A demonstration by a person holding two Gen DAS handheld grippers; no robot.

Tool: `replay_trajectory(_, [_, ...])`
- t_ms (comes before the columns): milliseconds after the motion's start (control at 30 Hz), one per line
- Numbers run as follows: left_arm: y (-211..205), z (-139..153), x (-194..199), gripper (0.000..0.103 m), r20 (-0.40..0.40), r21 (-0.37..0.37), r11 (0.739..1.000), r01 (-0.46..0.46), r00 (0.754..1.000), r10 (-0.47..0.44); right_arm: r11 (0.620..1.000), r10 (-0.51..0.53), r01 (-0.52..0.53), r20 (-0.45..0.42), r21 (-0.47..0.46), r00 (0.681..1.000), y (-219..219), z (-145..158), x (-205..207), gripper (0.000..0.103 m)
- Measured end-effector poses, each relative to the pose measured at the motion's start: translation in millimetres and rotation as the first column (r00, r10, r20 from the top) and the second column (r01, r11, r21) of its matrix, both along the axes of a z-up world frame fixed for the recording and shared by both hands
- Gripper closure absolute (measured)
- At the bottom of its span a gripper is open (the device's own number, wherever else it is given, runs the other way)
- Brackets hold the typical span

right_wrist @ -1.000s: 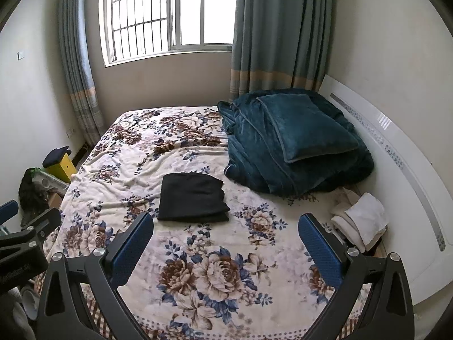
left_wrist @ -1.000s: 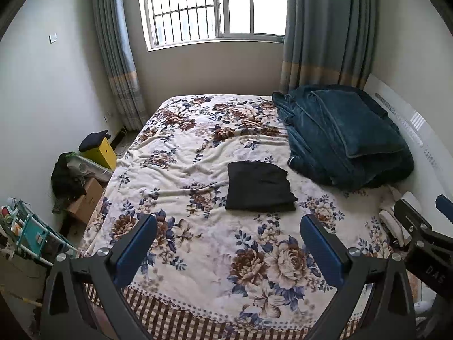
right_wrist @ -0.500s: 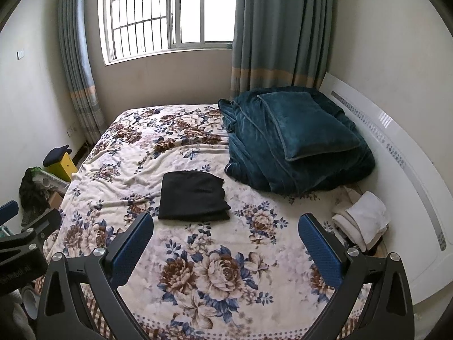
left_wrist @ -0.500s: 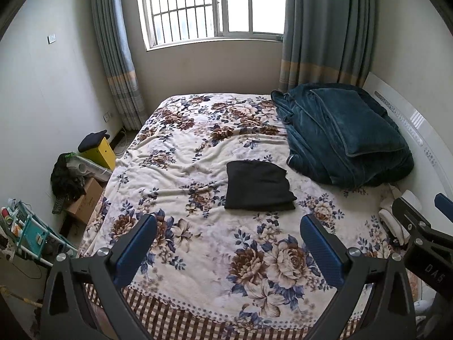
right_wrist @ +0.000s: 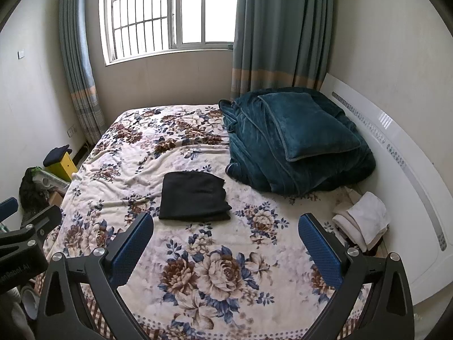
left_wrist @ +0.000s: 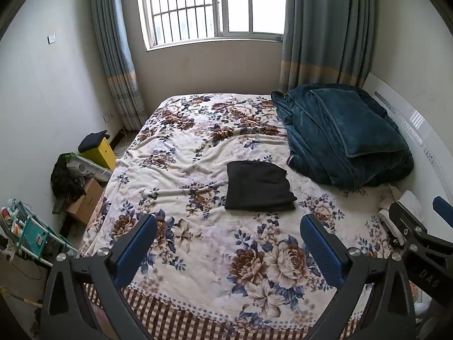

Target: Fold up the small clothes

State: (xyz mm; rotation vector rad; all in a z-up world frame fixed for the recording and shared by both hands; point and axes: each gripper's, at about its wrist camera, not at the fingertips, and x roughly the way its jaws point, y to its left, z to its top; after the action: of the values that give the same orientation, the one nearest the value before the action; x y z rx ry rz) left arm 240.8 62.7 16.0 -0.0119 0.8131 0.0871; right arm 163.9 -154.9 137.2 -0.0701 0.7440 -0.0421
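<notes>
Left wrist view: black garment [left_wrist: 259,186] lies folded flat on the floral bedspread [left_wrist: 198,255], just beside the teal blanket pile [left_wrist: 345,138]. Its position matches a second ago; only slight camera drift. Left gripper [left_wrist: 228,243] and right gripper [right_wrist: 226,243] hover apart, empty. Fold appears complete.
</notes>
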Motion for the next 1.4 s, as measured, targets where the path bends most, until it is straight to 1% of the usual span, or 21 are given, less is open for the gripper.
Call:
replay_trajectory(600, [7.2, 1.0, 0.9, 0.000, -0.004, -0.004, 1.000, 0.010, 1.000, -0.010, 1.000, 0.005, -0.005, -0.003, 0.010, 1.000, 2.8, -3.3, -5.4, 0.000])
replay_trajectory(867, [5.3, 1.1, 0.7, 0.000, -0.002, -0.005, 1.000, 0.009, 1.000, -0.009, 1.000, 0.013, -0.013, -0.003, 0.016, 1.000, 5.8, -4.8, -12.1, 0.000])
replay_trajectory(1167, [5.8, 1.5, -0.4, 0.000, 0.001, -0.001, 1.000, 0.012, 1.000, -0.012, 1.000, 0.012, -0.012, -0.004, 0.018, 1.000, 4.5, -4.4, -10.7, 0.000])
replay_trajectory(1400, [8.0, 4.3, -9.4, 0.000, 0.034, 0.027, 1.000, -0.005, 0.999, 0.004, 1.000, 0.015, -0.015, -0.005, 0.015, 1.000, 3.3, -4.2, -8.1, 0.000])
